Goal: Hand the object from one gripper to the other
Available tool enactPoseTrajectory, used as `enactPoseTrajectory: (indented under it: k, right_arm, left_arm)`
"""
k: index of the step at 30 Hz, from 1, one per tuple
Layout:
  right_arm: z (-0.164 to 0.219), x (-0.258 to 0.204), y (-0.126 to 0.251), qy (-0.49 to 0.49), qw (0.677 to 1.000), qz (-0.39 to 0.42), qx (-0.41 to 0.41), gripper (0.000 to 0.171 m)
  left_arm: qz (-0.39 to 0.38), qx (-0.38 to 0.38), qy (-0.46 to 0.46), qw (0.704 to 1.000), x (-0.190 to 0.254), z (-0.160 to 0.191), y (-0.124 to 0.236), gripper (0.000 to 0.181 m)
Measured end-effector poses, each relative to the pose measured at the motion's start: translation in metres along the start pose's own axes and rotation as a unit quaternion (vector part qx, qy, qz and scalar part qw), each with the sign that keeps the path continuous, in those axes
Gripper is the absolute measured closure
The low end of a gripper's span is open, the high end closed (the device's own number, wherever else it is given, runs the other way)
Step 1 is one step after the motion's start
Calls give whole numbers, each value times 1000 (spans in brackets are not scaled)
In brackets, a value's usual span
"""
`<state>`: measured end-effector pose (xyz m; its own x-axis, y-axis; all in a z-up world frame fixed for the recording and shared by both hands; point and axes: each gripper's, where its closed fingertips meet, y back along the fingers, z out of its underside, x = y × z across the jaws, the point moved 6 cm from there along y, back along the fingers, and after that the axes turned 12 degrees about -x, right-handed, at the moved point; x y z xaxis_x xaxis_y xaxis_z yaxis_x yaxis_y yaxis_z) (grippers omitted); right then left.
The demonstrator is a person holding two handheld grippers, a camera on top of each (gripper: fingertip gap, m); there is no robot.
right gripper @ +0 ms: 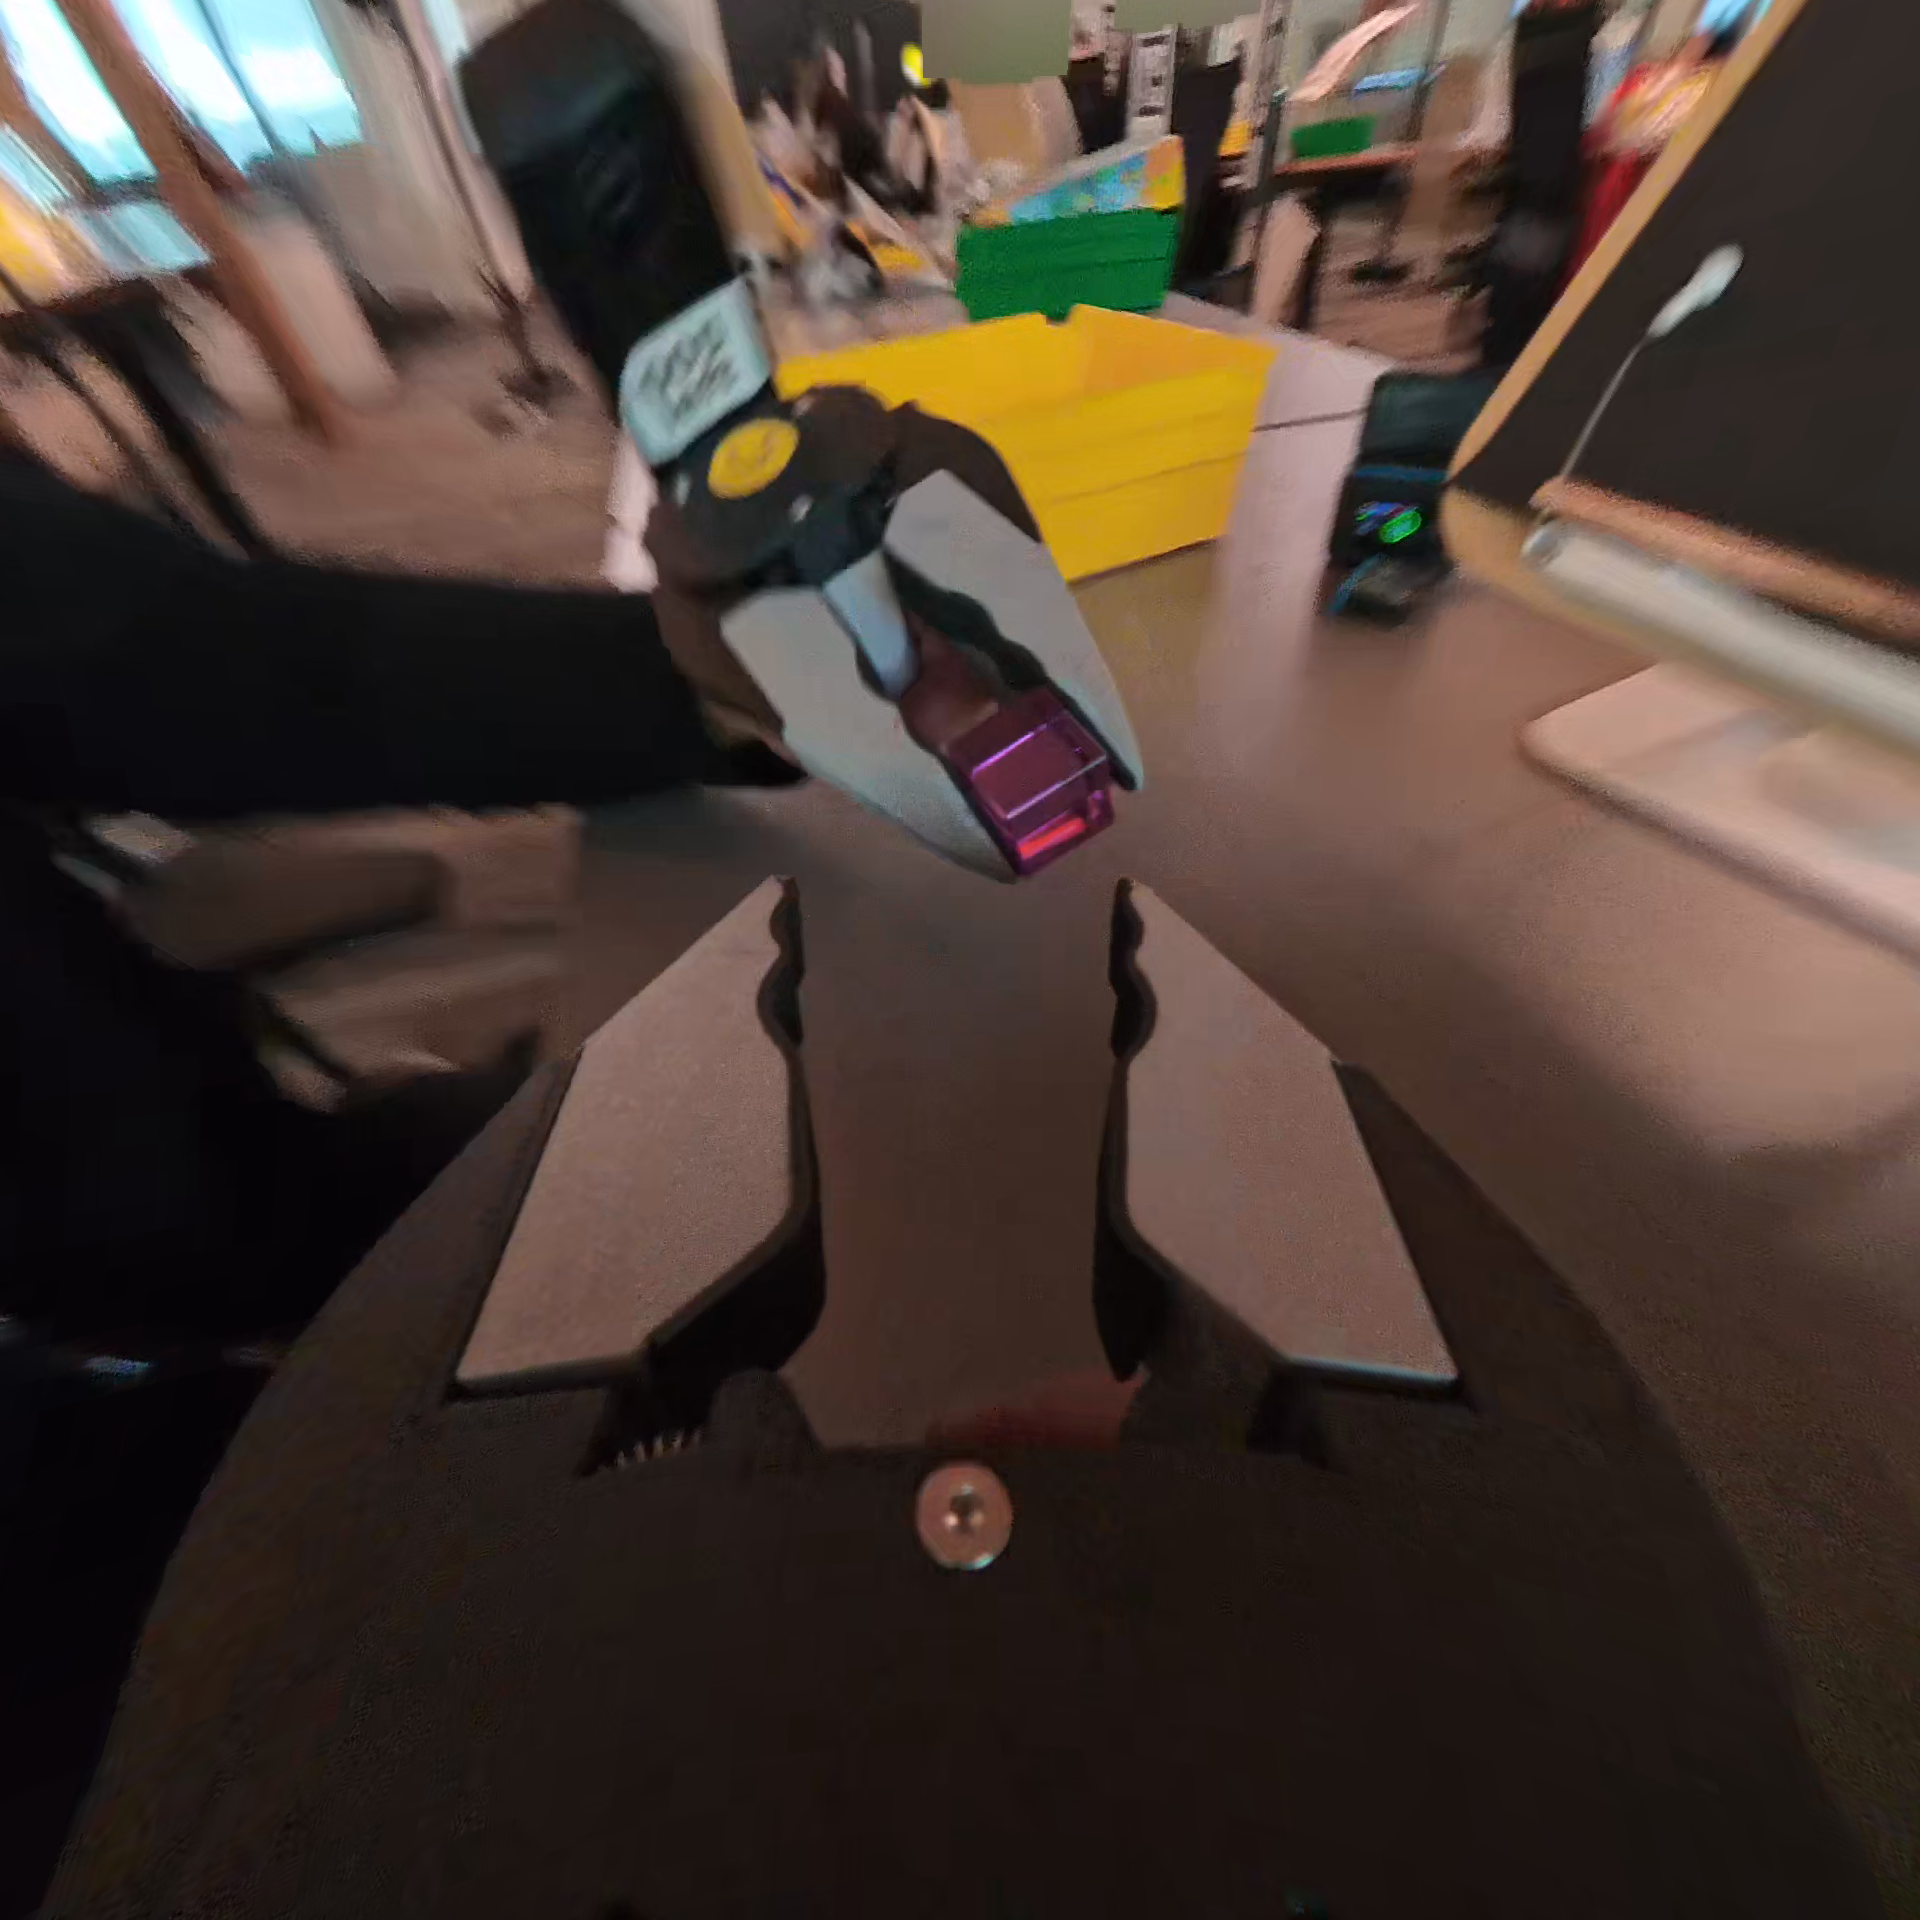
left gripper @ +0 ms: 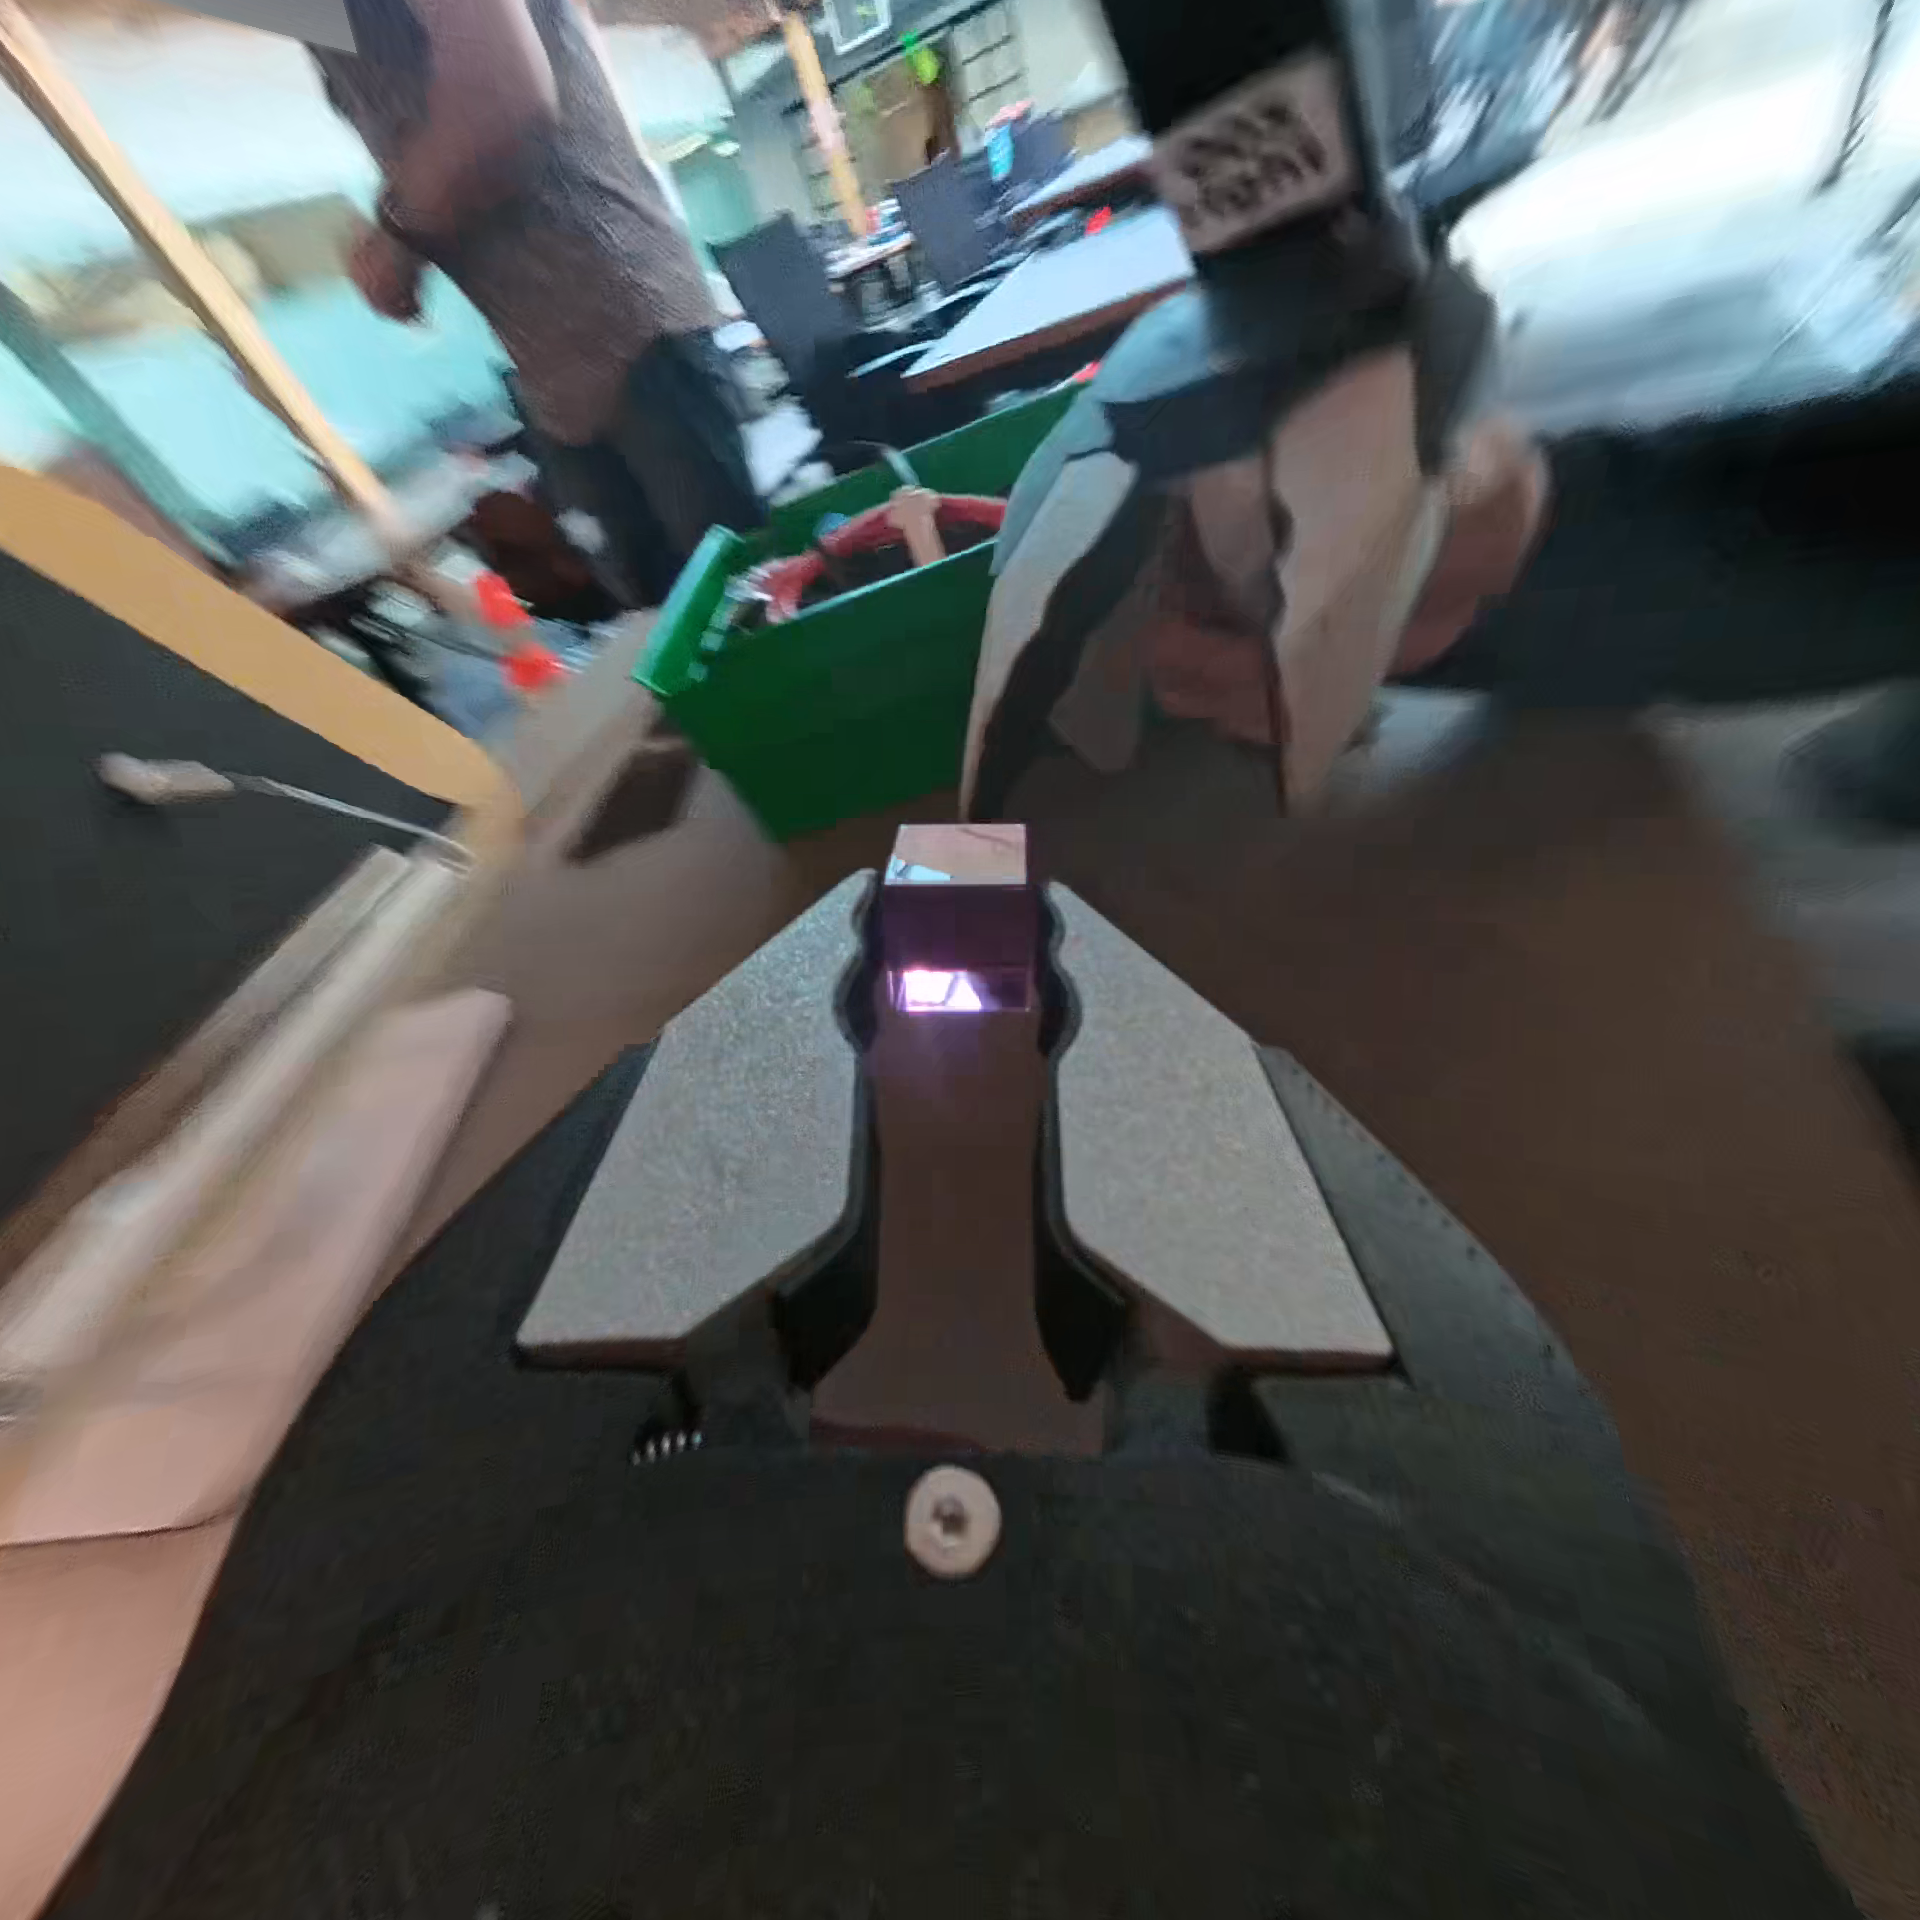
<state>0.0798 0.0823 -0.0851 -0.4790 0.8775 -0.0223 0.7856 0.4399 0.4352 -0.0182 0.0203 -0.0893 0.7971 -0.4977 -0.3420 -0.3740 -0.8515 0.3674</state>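
Clamped at the left gripper [left gripper: 958, 940] tips sits the purple cube [left gripper: 957, 945], held above the worktop [left gripper: 1558, 1143]; right gripper [right gripper: 951, 914] gapes empty, the cube at its 12 o'clock.

Looks like a shared office or lab workspace w/ an open floor. Left wrist view: dark office chairs [left gripper: 790, 281] and desks [left gripper: 1049, 301] far back, a green bin [left gripper: 831, 696] of odds and ends on the brown table [left gripper: 1455, 1039], a person [left gripper: 540, 208] standing far left. Right wrist view: a monitor [right gripper: 1756, 343] on a silver stand at right, a yellow bin [right gripper: 1132, 416] and green crates [right gripper: 1060, 265] farther off, a small black device [right gripper: 1392, 509] w/ a lit screen, plus big windows [right gripper: 104, 94] far left.
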Motion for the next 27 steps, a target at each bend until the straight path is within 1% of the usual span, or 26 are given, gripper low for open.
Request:
enactPoseTrajectory:
  k: [1,2,4,5,6,7,9,10,11,12,13,14,15,16,17,18,19,20,21,22,23,24,25,27]
  right_arm:
    - [-1,4,1,-58,997,-45,12,113]
    - [-2,9,1,-112,990,-78,23,115]
    - [-4,13,-2,-185,971,-148,41,113]
    - [-5,13,-4,-209,960,-180,48,122]
    - [-5,12,-6,-225,952,-204,50,138]
    - [-4,10,-9,-232,945,-226,51,144]
    - [-3,6,-12,-241,935,-253,51,147]
    - [-3,7,-12,-239,937,-248,53,147]
    - [-4,8,-11,-226,945,-230,58,148]
    - [-5,10,-8,-202,957,-198,60,148]
    - [-6,11,-3,-166,972,-154,57,148]
    - [-9,10,2,-117,986,-110,55,148]
    - [-13,7,7,-59,994,-66,57,147]
    - [-17,3,12,-4,998,-24,55,147]
    - [-20,-2,15,50,998,10,49,148]
    - [-23,-8,17,104,993,38,45,148]
    - [-24,-13,17,159,984,72,38,148]
    - [-25,-17,17,210,971,110,26,148]
    - [-25,-21,16,251,957,142,10,148]
    - [-25,-25,15,280,946,164,-6,148]
    - [-24,-28,14,300,937,180,-22,148]
    - [-23,-30,14,315,928,195,-35,148]
    - [-22,-32,16,331,919,211,-46,148]
    - [-20,-36,22,371,890,257,-71,148]
  left_arm:
    - [-41,-6,-60,997,3,-3,1,156]
    - [-70,0,-119,990,8,-7,2,156]
    - [-105,15,-207,973,19,-14,3,156]
    - [-119,14,-231,966,23,-15,3,156]
    - [-127,19,-254,959,27,-17,2,156]
    - [-134,24,-274,952,31,-17,1,156]
    - [-148,19,-298,943,33,-15,-1,156]
    - [-154,19,-287,945,32,-14,-1,156]
    - [-153,19,-249,956,29,-13,-1,156]
    - [-131,16,-188,973,25,-11,0,146]
    - [-80,16,-108,991,21,-7,1,142]
    - [-6,18,-14,1000,20,-4,2,138]
    - [80,20,70,994,21,-1,4,126]
    - [141,26,152,978,17,0,5,118]
    - [197,37,224,954,13,-1,6,115]
    - [249,43,286,924,10,-2,6,117]
    - [289,48,338,894,7,-4,5,116]
    - [329,65,371,866,6,-8,5,117]
    - [357,77,393,844,7,-11,4,126]
    - [372,85,406,830,8,-14,2,127]
    - [388,93,410,820,10,-18,0,135]
    - [394,89,415,815,12,-20,-4,148]
    - [392,82,413,818,14,-21,-9,154]
    - [401,80,407,817,17,-28,-16,155]
